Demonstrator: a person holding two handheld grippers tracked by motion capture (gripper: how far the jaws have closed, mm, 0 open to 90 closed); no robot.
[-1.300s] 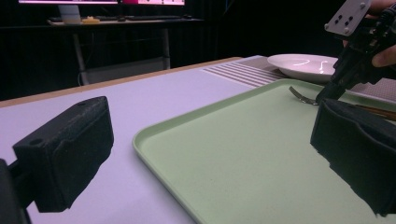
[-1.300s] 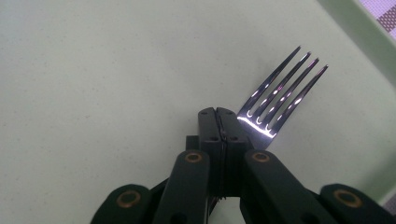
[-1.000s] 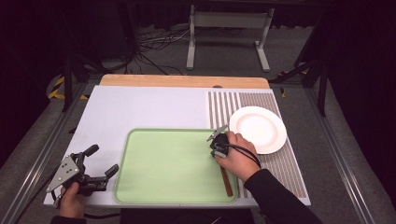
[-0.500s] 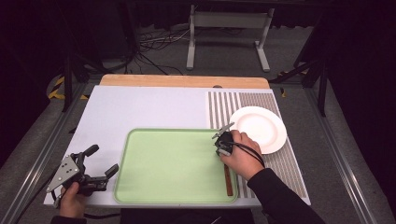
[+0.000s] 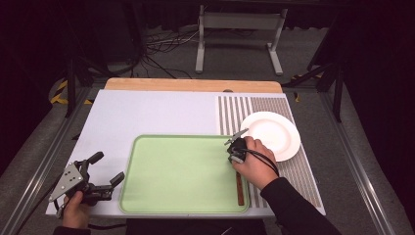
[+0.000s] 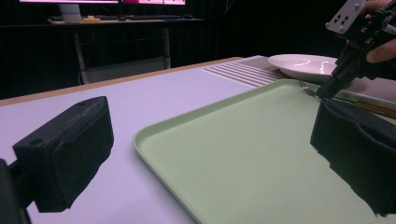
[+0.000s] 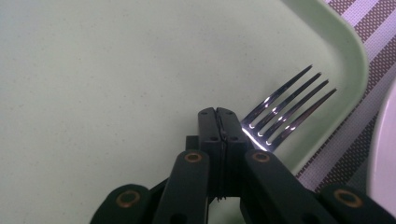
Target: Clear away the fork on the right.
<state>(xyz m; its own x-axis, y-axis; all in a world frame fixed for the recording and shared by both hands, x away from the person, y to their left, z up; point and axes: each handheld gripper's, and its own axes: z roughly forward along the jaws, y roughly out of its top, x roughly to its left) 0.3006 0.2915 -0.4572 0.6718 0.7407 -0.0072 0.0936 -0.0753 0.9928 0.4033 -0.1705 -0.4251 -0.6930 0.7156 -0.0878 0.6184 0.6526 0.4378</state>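
High view overhead, facing forward; gripper views low (close), sharing green tray (image 5: 181, 171).

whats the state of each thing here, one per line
fork: lying on the tray by its right rim, tines toward the plate
tray: flat on the table, bare apart from the fork
plate: empty, on the striped mat
right gripper: jaws shut, beside the fork
left gripper: open, holds nothing
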